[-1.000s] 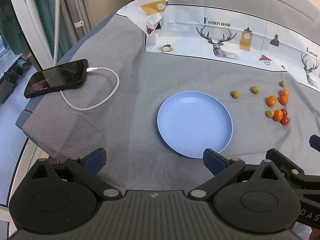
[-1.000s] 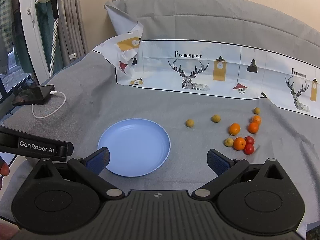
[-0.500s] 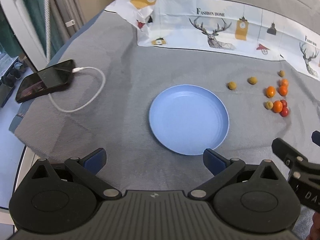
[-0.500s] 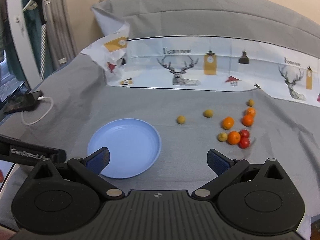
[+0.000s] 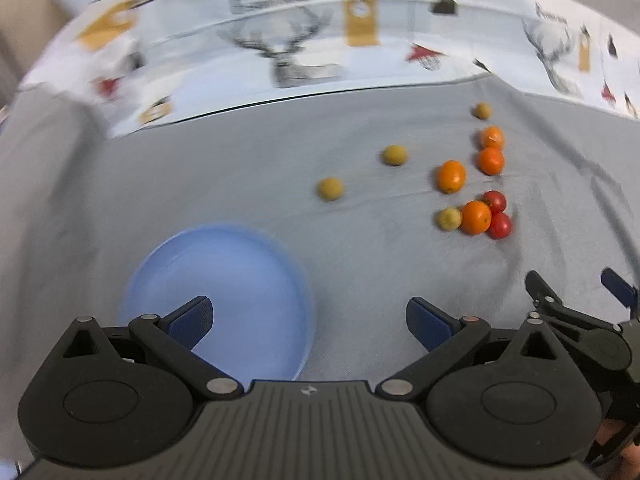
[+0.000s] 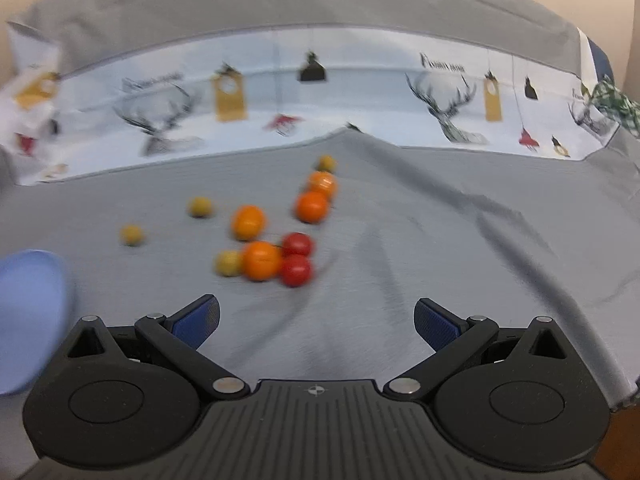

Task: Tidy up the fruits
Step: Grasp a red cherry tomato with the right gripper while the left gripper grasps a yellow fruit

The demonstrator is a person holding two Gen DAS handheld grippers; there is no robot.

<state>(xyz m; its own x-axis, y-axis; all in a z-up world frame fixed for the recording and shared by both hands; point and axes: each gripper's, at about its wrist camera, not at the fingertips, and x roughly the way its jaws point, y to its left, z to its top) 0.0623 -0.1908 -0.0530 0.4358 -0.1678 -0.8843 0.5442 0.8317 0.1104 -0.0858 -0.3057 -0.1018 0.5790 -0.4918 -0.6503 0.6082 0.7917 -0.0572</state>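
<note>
Fruit cluster (image 6: 264, 240) sits just ahead of my right claw (image 6: 316, 322), jaws spread wide and empty, ready to pick. My left claw (image 5: 308, 320), also spread, hovers over the blue plate (image 5: 240, 264), the likely drop spot.

I am swinging both grippers to the right, and both views are smearing with the motion. In the left wrist view the blue plate (image 5: 224, 280) is sliding from the centre down to the lower left, partly under the left gripper (image 5: 308, 316), while the phone and its cable are dropping out of sight. The fruits (image 5: 474, 216) are looming larger. In the right wrist view the right gripper (image 6: 316, 320) is closing in on that cluster, and the plate is retreating to the left edge.
</note>
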